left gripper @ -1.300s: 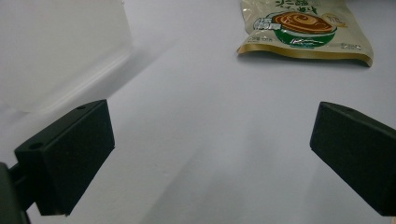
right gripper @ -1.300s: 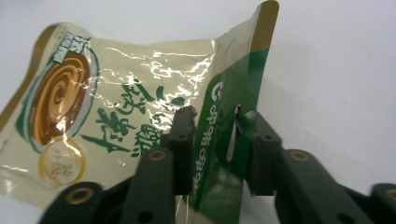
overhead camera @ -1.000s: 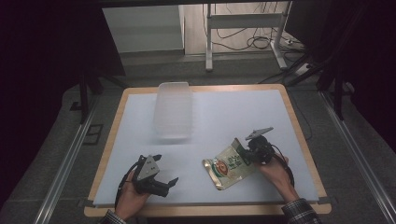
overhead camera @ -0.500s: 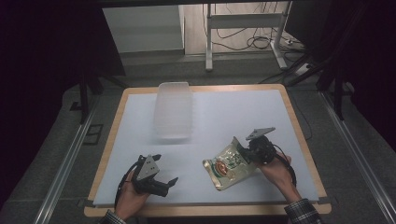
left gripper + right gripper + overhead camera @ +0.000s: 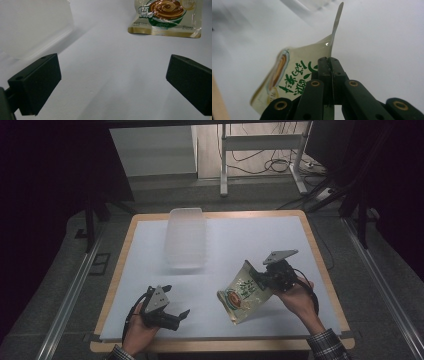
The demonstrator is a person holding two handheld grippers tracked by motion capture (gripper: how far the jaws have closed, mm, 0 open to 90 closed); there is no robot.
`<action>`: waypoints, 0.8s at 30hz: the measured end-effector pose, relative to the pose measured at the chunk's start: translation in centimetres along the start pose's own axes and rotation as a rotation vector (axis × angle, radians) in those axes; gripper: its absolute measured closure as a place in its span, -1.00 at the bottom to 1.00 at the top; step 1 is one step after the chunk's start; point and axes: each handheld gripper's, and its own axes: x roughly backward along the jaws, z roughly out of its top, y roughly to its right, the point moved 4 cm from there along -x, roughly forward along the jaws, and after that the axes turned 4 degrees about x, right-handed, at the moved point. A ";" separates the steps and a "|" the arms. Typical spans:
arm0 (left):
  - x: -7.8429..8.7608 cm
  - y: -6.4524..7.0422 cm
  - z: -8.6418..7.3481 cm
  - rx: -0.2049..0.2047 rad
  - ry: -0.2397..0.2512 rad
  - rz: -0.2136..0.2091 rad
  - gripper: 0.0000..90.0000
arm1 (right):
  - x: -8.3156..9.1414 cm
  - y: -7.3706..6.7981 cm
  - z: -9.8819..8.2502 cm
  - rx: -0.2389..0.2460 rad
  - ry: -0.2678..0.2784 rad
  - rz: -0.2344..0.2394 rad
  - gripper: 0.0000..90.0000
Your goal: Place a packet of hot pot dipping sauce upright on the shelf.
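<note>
Table [image 5: 150, 245]: white top with a wood edge. A clear plastic tub [image 5: 186, 237] stands at the far middle, well apart from both grippers.

Food pouch [image 5: 245, 292]: a glossy foil-and-film sachet, held up off the table at near right, tilted, with its lower corner hanging toward the surface. It is judged light, thin and floppy; the film looks slick, so slip is likely under a weak pinch. The sealed flat edge is the best place to be gripped, since the filled belly would bulge and squirm.

Right gripper [image 5: 267, 277]: clenched on the pouch's upper edge. In the right gripper view the jaws are seen pressed together with the seam [image 5: 331, 67] sandwiched between them, and the rest of the pouch hangs down-left past the tips.

Left gripper [image 5: 175, 316]: released, jaws wide apart, nothing between them, low over the table at near left. The pouch is seen ahead of it, well apart.
</note>
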 end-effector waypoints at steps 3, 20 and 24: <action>0.0 0.0 0.0 0.001 0.001 -0.001 -1.00 | 0.5 -0.4 1.1 0.012 0.012 0.029 0.98; 0.1 0.0 0.0 -0.007 -0.001 0.002 -1.00 | 3.4 -1.9 5.8 0.133 0.051 0.043 0.98; 0.1 -0.1 0.1 -0.007 0.002 0.003 -1.00 | 3.8 -1.3 6.7 0.146 0.055 0.001 0.98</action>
